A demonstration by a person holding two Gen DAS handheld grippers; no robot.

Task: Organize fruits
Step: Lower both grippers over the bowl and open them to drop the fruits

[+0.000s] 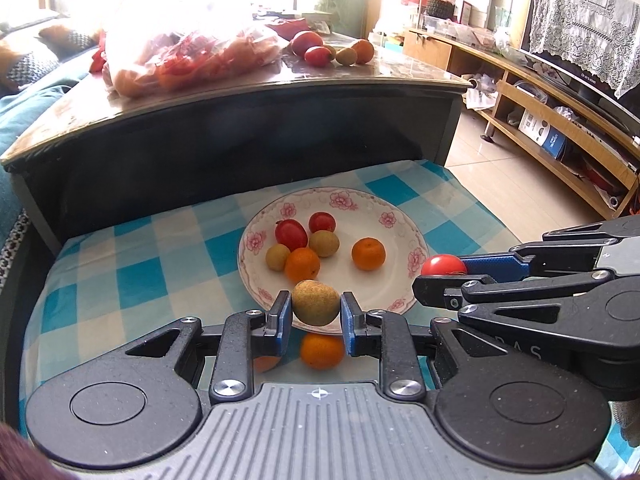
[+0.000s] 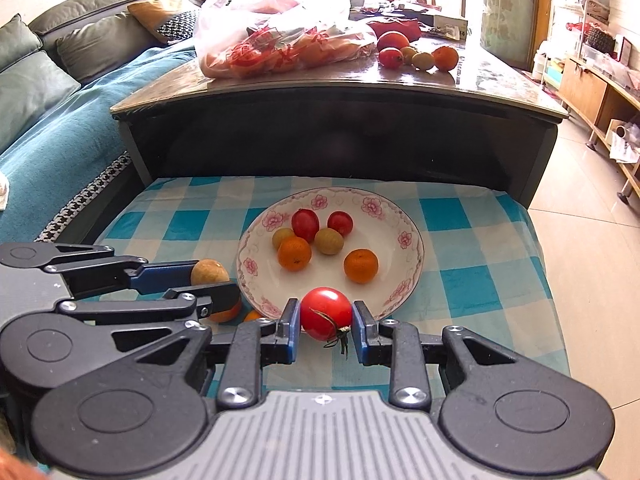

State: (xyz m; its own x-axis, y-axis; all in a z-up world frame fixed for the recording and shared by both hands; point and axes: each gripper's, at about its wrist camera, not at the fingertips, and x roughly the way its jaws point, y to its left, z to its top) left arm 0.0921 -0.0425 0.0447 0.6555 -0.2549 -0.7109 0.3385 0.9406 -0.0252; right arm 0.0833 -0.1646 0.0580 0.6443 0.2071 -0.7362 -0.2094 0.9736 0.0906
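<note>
A white floral plate (image 1: 360, 204) (image 2: 372, 200) sits on the blue checked cloth and holds several small fruits: red, orange and green-brown. My left gripper (image 1: 315, 307) is shut on a green-brown fruit (image 1: 315, 303) over the plate's near rim; it also shows in the right wrist view (image 2: 208, 273). My right gripper (image 2: 325, 316) is shut on a red tomato (image 2: 326, 313) at the plate's near edge; the tomato shows in the left wrist view (image 1: 443, 266). An orange (image 1: 322, 350) lies on the cloth below the left gripper.
A dark coffee table (image 2: 340, 84) stands behind the cloth, with a plastic bag of fruit (image 2: 280, 44) and several loose fruits (image 2: 418, 56) on top. A sofa (image 2: 60, 80) is at the left, a wooden TV shelf (image 1: 552, 120) at the right.
</note>
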